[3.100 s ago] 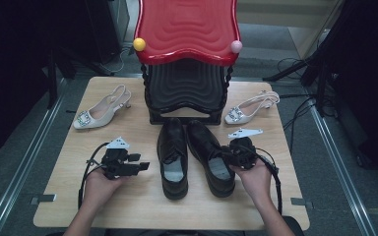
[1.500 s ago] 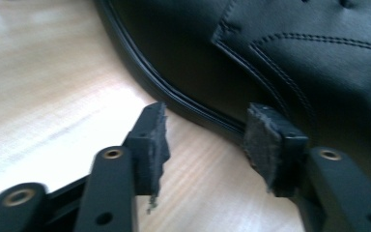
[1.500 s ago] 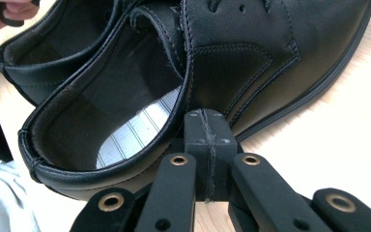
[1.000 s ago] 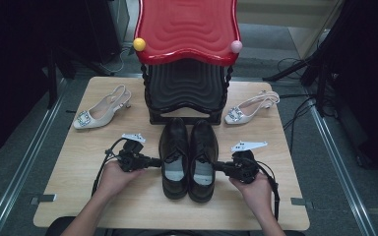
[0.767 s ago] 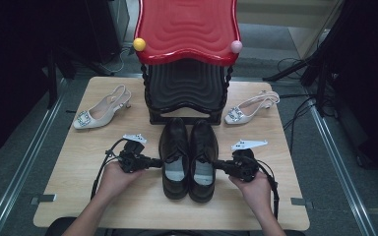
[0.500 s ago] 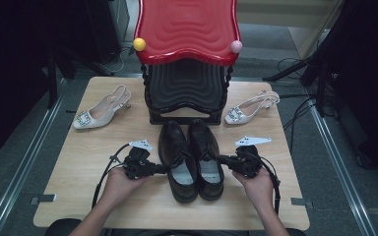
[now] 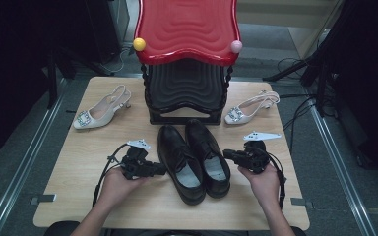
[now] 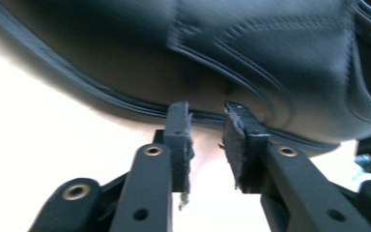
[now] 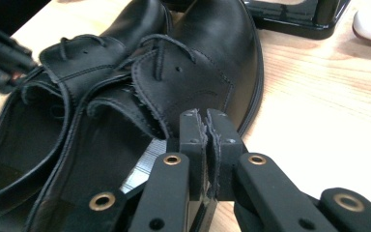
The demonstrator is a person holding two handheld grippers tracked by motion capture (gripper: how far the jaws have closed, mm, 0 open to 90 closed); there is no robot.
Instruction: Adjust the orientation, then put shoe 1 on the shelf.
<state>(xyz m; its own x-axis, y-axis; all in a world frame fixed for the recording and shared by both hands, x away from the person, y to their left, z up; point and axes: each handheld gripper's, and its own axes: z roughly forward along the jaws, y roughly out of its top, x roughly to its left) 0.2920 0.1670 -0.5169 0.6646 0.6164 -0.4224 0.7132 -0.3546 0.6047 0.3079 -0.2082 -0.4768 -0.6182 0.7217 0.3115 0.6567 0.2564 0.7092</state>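
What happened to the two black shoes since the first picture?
The two black leather lace-up shoes were apart at first; the left gripper and right gripper pushed them together, side by side, then slid the pair a little to the right with heels swung rightward. Neither gripper took hold. The beige slingback heels and red-topped black rack stayed put.

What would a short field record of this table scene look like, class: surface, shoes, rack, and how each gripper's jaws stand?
surface: wooden table
black shoes: pair side by side, centre, toes toward the rack
pale heeled shoes: one at left, one at right of the rack
rack: black frame, red wavy top, far edge
left gripper: jaws slightly apart, at the left shoe's side
right gripper: jaws closed together, beside the right shoe
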